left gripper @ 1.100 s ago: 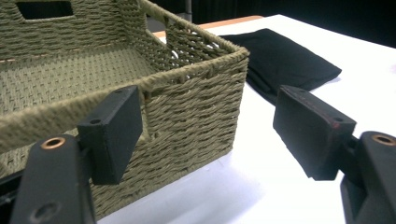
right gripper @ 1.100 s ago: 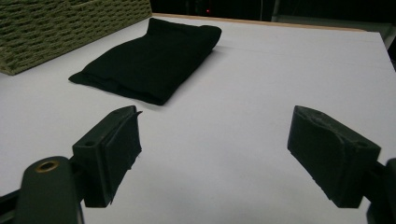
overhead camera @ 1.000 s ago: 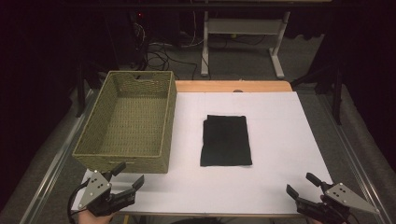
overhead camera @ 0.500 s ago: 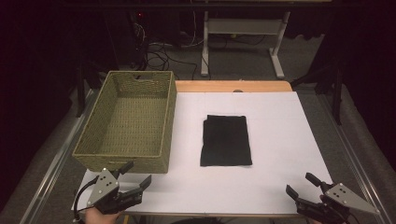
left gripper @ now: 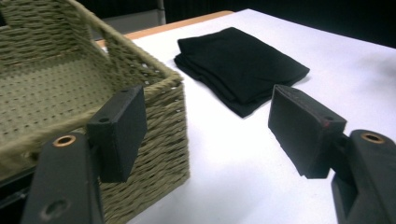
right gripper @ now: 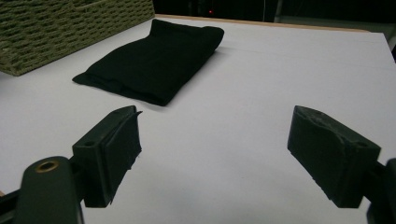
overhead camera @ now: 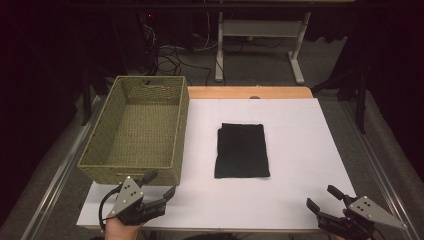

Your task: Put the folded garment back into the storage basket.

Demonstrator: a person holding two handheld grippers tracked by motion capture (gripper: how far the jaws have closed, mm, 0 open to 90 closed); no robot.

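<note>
The counter (overhead camera: 295,165) took up most of the scene, a wide white top with a strip of bare wood along its far edge. On its left side stood a woven basket (overhead camera: 135,130), olive-green and rectangular, with a handle slot cut in its far wall and nothing visible inside. Its near wall sat close to the counter's near edge.

Just right of the basket, but apart from it, a folded black cloth (overhead camera: 242,150) lay flat near the middle of the counter, its long side running away from the person. From the left gripper view the cloth (left gripper: 240,65) showed as several stacked layers with a rounded fold at the near corner, and the basket (left gripper: 56,93) rose close on that tool's left.

The left tool (overhead camera: 161,186) hovered at the near left of the counter, right in front of the basket's near right corner, its jaws spread wide with nothing between them. A grey three-cornered plate sat on top of it, and a hand (overhead camera: 120,231) held it from below the frame edge.

The right tool (overhead camera: 325,197) sat at the near right corner, well apart from the cloth, jaws likewise wide apart and empty. In its own view the cloth (right gripper: 149,60) lay ahead and to the left over bare white surface.
</note>
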